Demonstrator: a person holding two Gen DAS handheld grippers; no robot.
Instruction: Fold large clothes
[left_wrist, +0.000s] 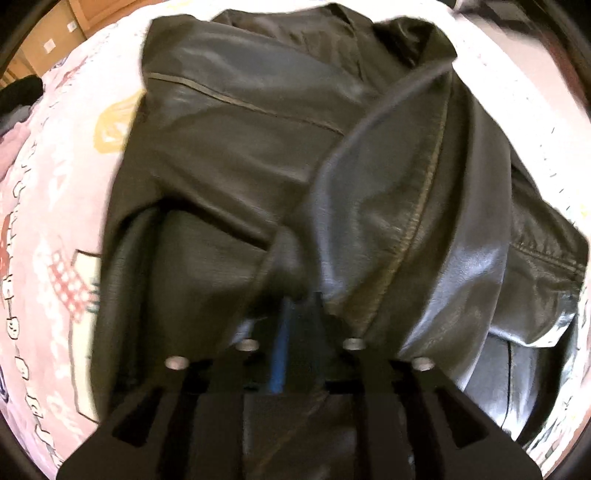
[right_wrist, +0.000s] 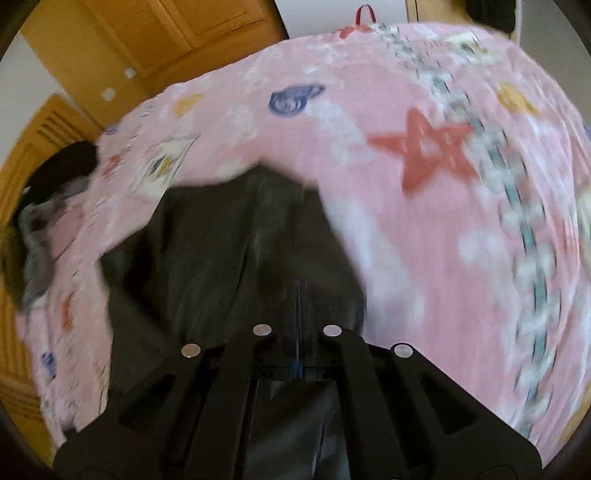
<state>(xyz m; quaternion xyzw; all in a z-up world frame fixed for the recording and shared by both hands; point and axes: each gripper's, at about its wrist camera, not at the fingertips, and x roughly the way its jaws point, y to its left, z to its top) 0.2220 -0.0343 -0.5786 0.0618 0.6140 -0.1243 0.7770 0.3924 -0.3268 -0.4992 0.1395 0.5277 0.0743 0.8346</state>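
Observation:
A dark leather jacket lies spread over a pink patterned bedspread and fills the left wrist view. One fold of it rises in a ridge to my left gripper, whose fingers stand close together and pinch that fold at their tips. The blue pad of the left finger shows. In the blurred right wrist view, my right gripper is shut, its fingers pressed together over the jacket's edge. I cannot make out any fabric between them.
The pink bedspread stretches wide to the right of the jacket. A heap of dark and grey clothes lies at the bed's left edge. Wooden cabinet doors stand beyond the bed.

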